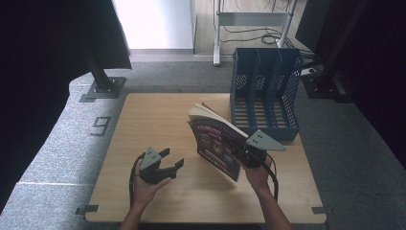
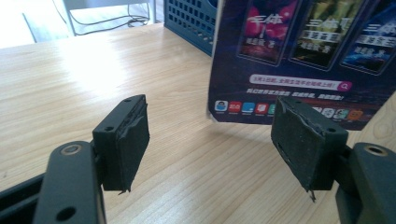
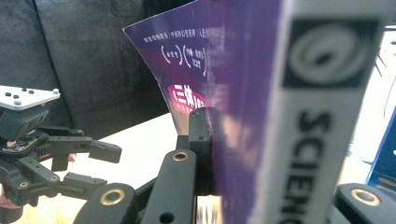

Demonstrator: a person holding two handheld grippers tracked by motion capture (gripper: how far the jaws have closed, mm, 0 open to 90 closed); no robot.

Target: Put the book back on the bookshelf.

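Purple glossy paperback magazine (image 1: 218, 143) stands tilted on the wooden table (image 1: 158, 120), clamped at its spine edge by the right gripper (image 1: 242, 152). It looks light and floppy, best held near the spine. The left gripper (image 1: 171, 160) hovers open, empty. Behind, the blue perforated plastic file rack (image 1: 265, 91) has empty slots.
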